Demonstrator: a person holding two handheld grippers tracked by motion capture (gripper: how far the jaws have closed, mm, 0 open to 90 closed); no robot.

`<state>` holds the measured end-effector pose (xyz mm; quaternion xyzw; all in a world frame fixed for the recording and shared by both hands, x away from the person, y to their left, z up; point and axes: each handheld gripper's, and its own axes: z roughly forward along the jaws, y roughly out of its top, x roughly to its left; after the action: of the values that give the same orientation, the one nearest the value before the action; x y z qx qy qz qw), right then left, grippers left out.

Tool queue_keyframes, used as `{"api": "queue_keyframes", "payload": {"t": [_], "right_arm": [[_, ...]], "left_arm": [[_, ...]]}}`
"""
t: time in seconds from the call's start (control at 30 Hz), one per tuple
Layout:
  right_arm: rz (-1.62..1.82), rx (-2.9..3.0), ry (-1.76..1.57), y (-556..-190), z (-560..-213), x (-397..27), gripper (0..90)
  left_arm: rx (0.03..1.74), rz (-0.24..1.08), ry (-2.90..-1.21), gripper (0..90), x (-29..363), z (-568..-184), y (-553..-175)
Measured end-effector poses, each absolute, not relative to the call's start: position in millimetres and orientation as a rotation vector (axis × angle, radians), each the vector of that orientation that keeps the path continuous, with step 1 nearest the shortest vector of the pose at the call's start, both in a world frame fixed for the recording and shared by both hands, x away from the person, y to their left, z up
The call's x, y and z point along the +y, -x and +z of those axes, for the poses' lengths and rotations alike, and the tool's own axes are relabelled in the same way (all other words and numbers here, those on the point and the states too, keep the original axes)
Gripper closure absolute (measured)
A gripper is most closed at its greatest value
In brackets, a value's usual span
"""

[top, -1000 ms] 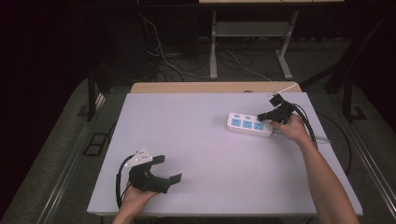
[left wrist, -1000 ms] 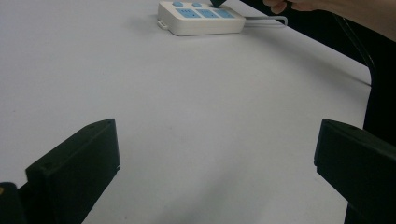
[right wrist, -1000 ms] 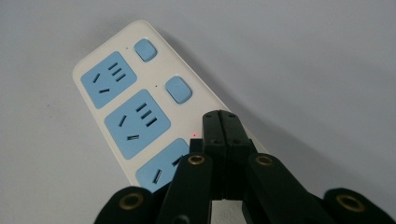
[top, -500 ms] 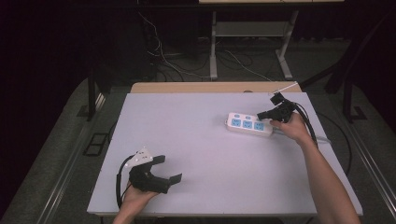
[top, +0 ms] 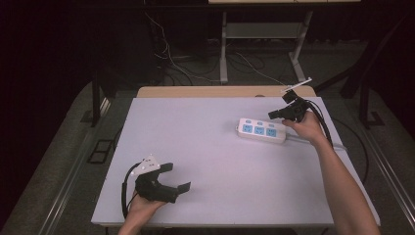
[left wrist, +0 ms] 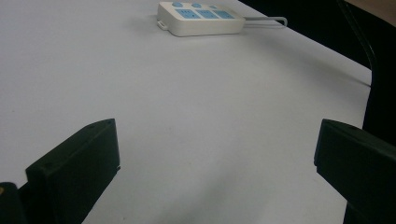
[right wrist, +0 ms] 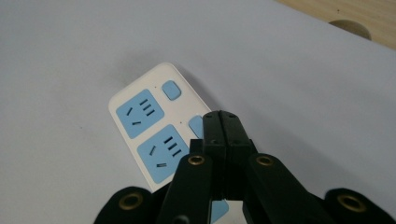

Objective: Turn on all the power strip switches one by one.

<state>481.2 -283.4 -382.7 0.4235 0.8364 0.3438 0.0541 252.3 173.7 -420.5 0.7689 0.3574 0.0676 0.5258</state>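
White power strip (top: 262,131) sits just under the closed, empty right gripper (top: 272,115), its middle switch apparently pressed or about to be, while the left gripper (top: 177,177) waits open.

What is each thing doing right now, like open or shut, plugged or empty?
White plastic power strip with blue sockets: flat on the table, sockets empty.
Right black two-jaw gripper: shut, holding nothing, tips over the strip's blue buttons.
Left black two-jaw gripper: open wide, holding nothing, apart from the strip.
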Motion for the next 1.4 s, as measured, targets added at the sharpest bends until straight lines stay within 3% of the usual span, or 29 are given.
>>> {"api": "queue_keyframes", "payload": {"t": [0.57,1.4], "right_arm": [[1.039,2.554,-1.223,-489.5,-366.4,-261.2,90.0],[0.946,2.615,-1.253,-500.4,-394.8,-248.3,90.0]], "left_arm": [[0.854,0.16,-1.839,0.0,173.8,-420.8,-252.4],[0.85,0.167,-1.834,0.0,175.9,-419.9,-251.6]]}}
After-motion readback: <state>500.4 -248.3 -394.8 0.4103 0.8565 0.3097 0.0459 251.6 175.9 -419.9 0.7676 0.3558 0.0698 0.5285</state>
